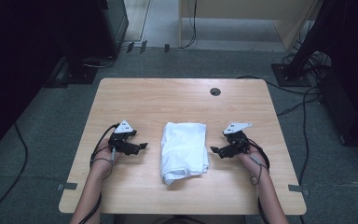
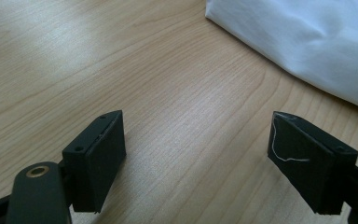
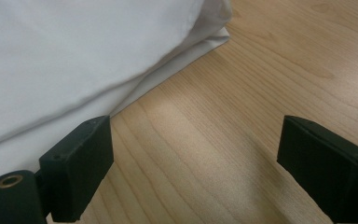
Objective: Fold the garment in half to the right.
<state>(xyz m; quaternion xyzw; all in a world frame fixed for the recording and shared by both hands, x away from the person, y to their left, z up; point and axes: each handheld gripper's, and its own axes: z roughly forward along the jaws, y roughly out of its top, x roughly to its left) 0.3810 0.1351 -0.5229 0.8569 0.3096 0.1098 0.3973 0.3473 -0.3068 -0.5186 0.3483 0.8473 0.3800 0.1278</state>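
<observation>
Two claws are shown flanking a folded white cloth (image 1: 184,151) on a light wooden worktop (image 1: 168,100). The cloth lies near the middle of the worktop, slightly toward the person's side, with its long axis running away from the person; its near end is bunched into a rolled fold. The left claw (image 1: 142,146) is held just beside the cloth's left edge, apart from it, with its jaws spread and nothing between them. In the left gripper view, the left claw (image 2: 196,168) is seen low over bare wood, and the cloth (image 2: 303,42) occupies the upper right corner, clear of both jaws. The right claw (image 1: 214,150) is held at the cloth's right edge, jaws likewise spread. In the right gripper view, the right claw (image 3: 193,170) is seen over the wood, with the cloth (image 3: 74,56) lying to the upper left; the left-hand jaw stands at the cloth's hem, and whether contact is made cannot be told. A round cable hole (image 1: 215,91) is visible near the worktop's far edge. Grey carpet (image 1: 56,121) surrounds the worktop.
</observation>
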